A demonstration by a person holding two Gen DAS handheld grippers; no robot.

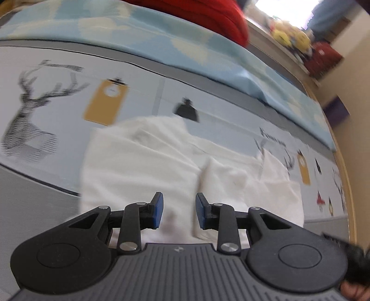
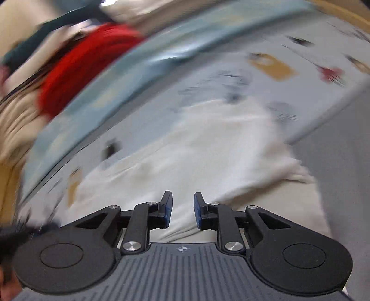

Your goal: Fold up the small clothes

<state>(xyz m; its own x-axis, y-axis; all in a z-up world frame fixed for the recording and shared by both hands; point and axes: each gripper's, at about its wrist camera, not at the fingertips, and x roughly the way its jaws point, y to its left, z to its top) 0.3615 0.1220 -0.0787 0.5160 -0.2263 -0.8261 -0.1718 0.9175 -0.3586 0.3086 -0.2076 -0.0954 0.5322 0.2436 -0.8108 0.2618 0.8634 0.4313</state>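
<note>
A small white garment (image 1: 143, 166) lies rumpled on a pale bedsheet printed with deer and tags (image 1: 57, 92), a fold ridge running down its middle. My left gripper (image 1: 179, 205) hovers over the garment's near part, its blue pads apart with only cloth seen below them, nothing pinched. In the blurred right wrist view the same white garment (image 2: 208, 143) spreads ahead on the sheet (image 2: 266, 76). My right gripper (image 2: 183, 205) stands over the garment's near edge with a narrow gap between its pads and nothing held.
A light blue blanket (image 1: 161, 41) lies along the far side of the sheet, with a red fabric item (image 1: 208, 14) behind it. The bed's wooden edge (image 1: 346, 185) curves at the right. A plain grey band (image 1: 27, 199) borders the sheet at the near left.
</note>
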